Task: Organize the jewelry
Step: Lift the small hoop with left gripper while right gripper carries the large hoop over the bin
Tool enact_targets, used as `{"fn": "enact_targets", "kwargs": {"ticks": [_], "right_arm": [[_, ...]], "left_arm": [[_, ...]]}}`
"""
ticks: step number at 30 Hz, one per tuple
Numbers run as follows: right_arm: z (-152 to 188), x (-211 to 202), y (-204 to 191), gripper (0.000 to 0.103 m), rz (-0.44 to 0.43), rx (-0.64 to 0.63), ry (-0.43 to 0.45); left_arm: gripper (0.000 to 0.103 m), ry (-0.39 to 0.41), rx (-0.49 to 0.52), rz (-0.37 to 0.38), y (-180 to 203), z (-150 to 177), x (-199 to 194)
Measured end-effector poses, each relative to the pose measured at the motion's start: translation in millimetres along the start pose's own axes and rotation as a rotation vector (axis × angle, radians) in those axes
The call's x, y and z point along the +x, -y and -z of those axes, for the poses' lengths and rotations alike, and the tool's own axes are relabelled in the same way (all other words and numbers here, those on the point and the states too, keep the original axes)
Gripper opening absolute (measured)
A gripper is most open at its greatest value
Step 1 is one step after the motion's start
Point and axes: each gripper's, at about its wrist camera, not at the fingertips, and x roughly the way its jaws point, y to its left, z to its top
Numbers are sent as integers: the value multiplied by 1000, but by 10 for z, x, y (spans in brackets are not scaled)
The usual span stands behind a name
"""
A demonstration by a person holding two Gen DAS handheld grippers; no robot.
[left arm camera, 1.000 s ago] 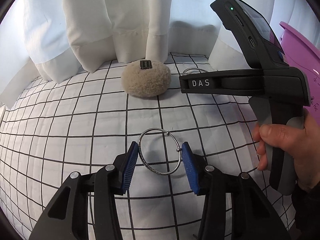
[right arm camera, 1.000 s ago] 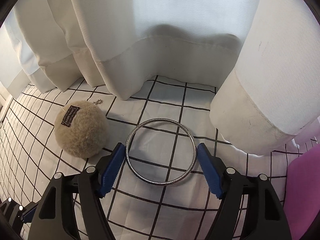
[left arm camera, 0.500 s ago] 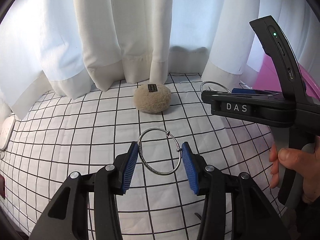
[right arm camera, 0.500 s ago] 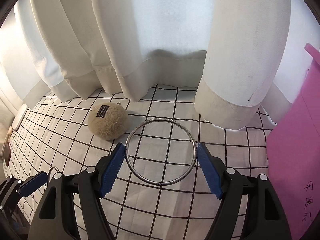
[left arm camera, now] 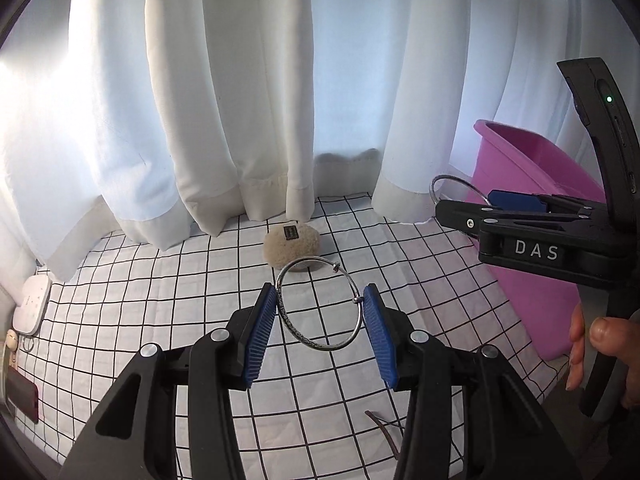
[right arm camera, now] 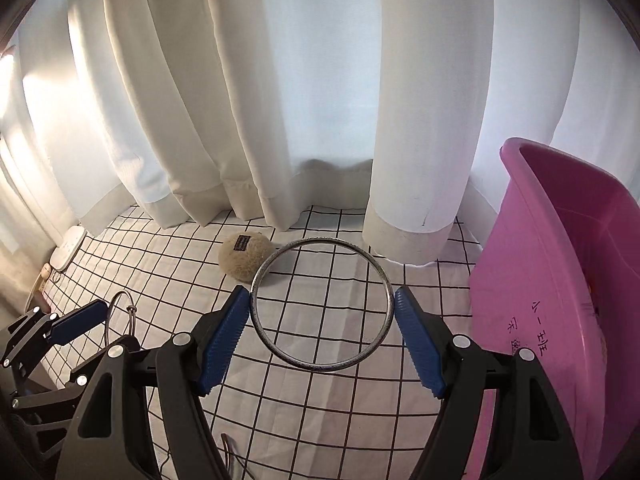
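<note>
We carry two bangles above the checked bed: left gripper (left arm camera: 320, 316) clamps the thin bangle (left arm camera: 319, 305), right gripper (right arm camera: 322, 322) the wide bangle (right arm camera: 322, 305). Next, probably the pink bin (right arm camera: 560, 264), right.

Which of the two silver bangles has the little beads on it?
The smaller bangle in the left gripper: thin wire with two small beads. The right gripper holds the larger bangle, a plain band.

Two gripper-mounted fisheyes angled down, sharing checked cloth (left arm camera: 168, 304) and curtain (right arm camera: 248, 92).
</note>
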Motion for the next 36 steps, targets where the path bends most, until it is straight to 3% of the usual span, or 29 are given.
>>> {"fn": "enact_targets", "kwargs": {"ticks": [7,16,29,36], "right_arm": [[-92,-600,184,72,29,6,98],[-88,-1248,797,72,121,78,191],[222,-1773,1751,72,261,199,212],[389,-1868,2126,72,304,249,204]], "left_arm": [[44,90,60,49,302,-299,-342],[44,172,134,138,888,-548,-516],[44,188,192,258,1840,-723,-457],[44,196,223,284,2289,-850,-420]]}}
